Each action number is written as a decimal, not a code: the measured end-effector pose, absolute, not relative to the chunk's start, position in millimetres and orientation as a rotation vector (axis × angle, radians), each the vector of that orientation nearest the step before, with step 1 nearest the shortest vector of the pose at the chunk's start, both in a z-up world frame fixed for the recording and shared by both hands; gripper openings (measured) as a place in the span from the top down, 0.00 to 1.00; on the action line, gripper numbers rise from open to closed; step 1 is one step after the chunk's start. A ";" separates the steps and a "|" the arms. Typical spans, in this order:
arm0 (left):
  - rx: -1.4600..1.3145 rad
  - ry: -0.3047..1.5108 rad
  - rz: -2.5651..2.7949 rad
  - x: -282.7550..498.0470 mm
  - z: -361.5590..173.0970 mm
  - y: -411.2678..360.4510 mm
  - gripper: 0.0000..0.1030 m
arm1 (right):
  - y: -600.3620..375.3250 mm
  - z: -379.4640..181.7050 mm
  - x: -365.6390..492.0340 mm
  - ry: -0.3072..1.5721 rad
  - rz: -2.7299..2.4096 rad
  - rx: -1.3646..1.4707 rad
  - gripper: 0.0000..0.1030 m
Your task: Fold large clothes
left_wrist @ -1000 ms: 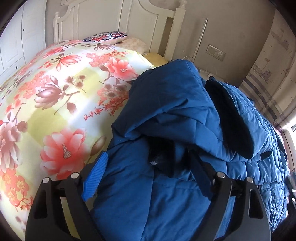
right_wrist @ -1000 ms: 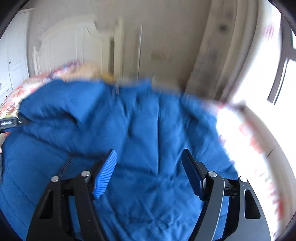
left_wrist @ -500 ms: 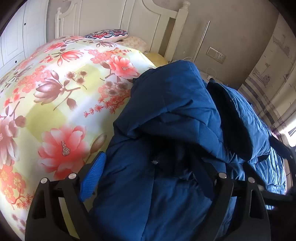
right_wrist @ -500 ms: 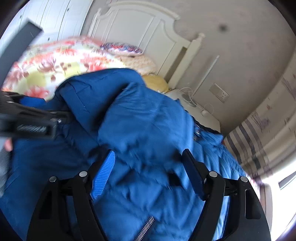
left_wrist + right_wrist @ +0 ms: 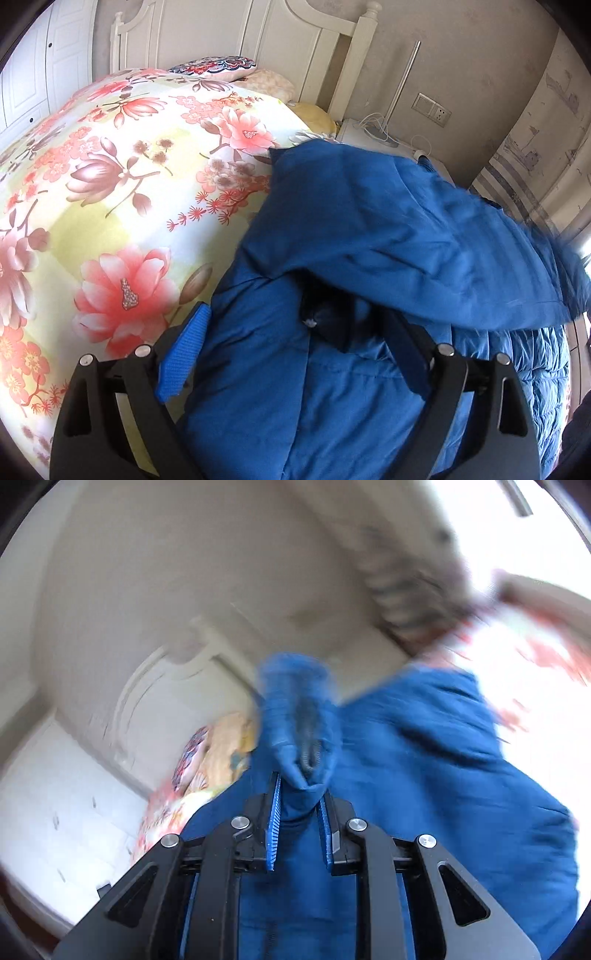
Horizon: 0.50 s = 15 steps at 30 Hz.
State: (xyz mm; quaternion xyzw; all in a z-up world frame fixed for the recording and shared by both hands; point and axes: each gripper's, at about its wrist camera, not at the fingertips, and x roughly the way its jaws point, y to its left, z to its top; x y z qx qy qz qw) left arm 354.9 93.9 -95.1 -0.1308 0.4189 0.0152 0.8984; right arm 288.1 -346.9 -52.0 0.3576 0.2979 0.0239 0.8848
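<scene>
Blue quilted jacket (image 5: 369,240), bunched folds

The right gripper (image 5: 300,794), its jaws just closed, pinches a bunched fold of the blue padded coat (image 5: 424,775) in a motion-blurred frame, with the floral bedspread (image 5: 162,812) at near left and the white headboard (image 5: 155,686) beyond.
</scene>
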 end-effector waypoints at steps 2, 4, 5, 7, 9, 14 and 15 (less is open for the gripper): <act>-0.262 0.866 0.033 355.2 -94.5 93.1 0.11 | -354.4 -76.5 288.3 0.698 0.043 0.757 0.72; -0.265 0.867 0.034 355.6 -94.6 94.2 0.11 | -352.7 -87.6 287.3 0.710 0.044 0.751 0.67; -0.271 0.866 0.034 355.4 -94.7 95.0 0.11 | -351.8 -85.9 287.4 0.705 0.045 0.749 0.63; -0.276 0.865 0.033 355.1 -94.7 95.6 0.11 | -347.9 -79.3 289.1 0.690 0.046 0.730 0.48; -0.273 0.864 0.035 355.0 -94.5 95.3 0.11 | -342.6 -76.4 294.4 0.690 0.068 0.698 0.40; -0.277 0.857 0.038 354.2 -94.0 96.2 0.11 | -338.9 -72.5 287.7 0.666 0.084 0.660 0.75; -0.279 0.845 0.046 352.3 -92.8 97.0 0.11 | -332.9 -65.8 282.5 0.647 0.082 0.623 0.79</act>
